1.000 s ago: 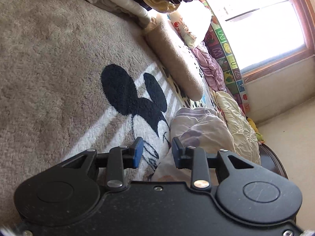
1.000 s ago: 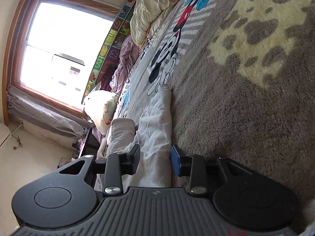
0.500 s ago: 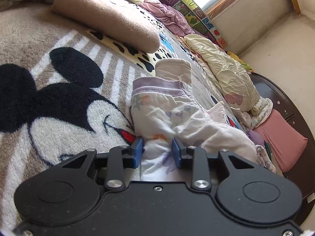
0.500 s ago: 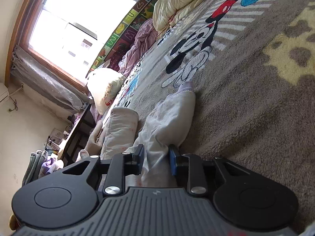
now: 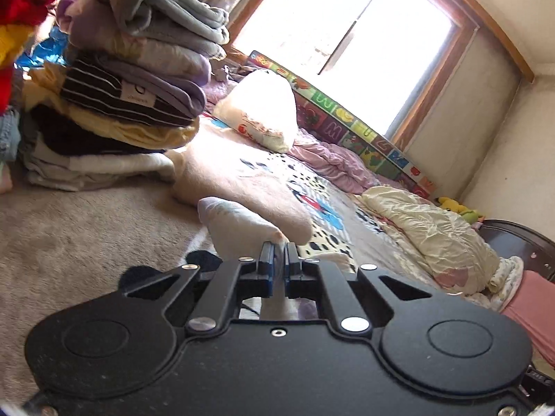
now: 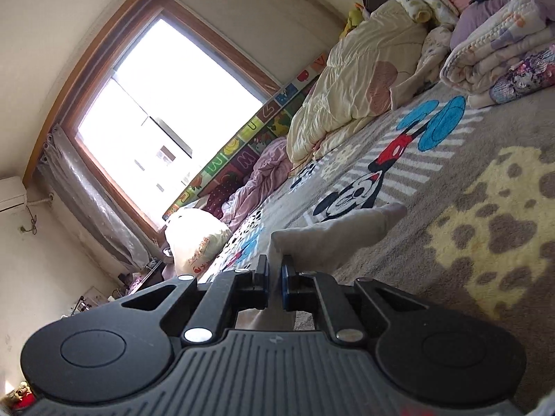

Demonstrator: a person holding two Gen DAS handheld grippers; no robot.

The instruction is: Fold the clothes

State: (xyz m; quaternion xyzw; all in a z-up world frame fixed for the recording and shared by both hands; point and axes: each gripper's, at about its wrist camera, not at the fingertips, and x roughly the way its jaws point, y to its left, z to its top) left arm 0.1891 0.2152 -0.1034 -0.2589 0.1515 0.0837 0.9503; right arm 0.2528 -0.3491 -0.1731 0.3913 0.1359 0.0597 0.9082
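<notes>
A small pale garment with faint purple print is pinched at its edge by my left gripper, whose blue-padded jaws are shut on the cloth. The same white garment stretches away over the grey cartoon-mouse blanket in the right wrist view. My right gripper is shut on its near edge too. The cloth hangs lifted between the two grippers, its far end touching the blanket.
A tall stack of folded clothes and blankets stands at the left. A rolled pinkish towel, a white pillow and a cream quilt lie beyond. Folded quilts sit at the far right. Window behind.
Both grippers went from open around the garment to shut on it. Both have tilted up, raising the cloth's edge off the blanket.
</notes>
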